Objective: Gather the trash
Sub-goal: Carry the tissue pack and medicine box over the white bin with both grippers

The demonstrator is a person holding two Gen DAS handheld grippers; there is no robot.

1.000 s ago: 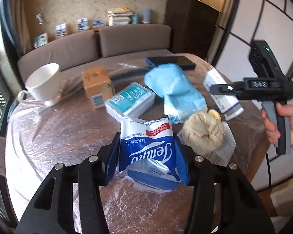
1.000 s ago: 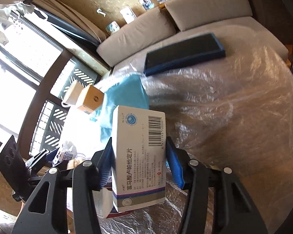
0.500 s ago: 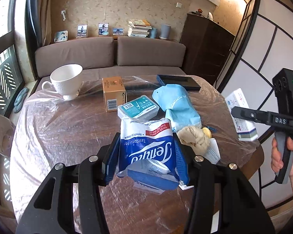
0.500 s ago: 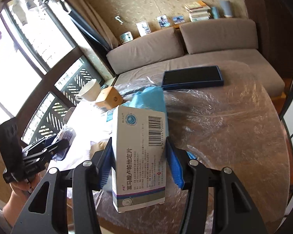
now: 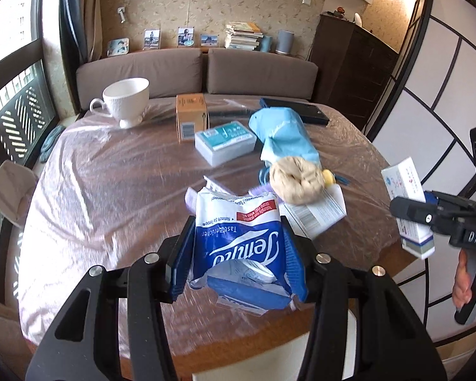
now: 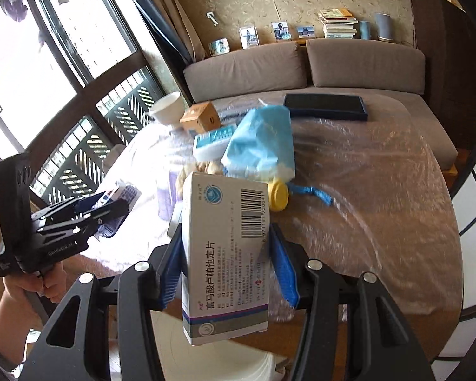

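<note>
My left gripper (image 5: 238,254) is shut on a blue and white tissue packet (image 5: 239,238), held above the near edge of the plastic-covered round table (image 5: 111,190). My right gripper (image 6: 227,260) is shut on a white medicine box (image 6: 225,254) with a barcode, held off the table's near side. In the left wrist view the right gripper (image 5: 428,214) shows at the right with that box (image 5: 407,203). In the right wrist view the left gripper (image 6: 89,206) shows at the left. On the table lie a crumpled beige wad (image 5: 296,184), a paper leaflet (image 5: 314,214) and a light blue bag (image 5: 282,133).
A white cup (image 5: 127,101), a brown carton (image 5: 190,116), a teal-topped pack (image 5: 225,141), a yellow cap (image 6: 277,195) and a dark flat case (image 5: 293,112) stand further back. A sofa (image 5: 196,73) runs behind the table. A white round shape (image 6: 225,362) lies below the right gripper.
Both grippers have drawn back from the table and risen slightly, each keeping its item. The views have rolled more level, and more of the table and room shows.
</note>
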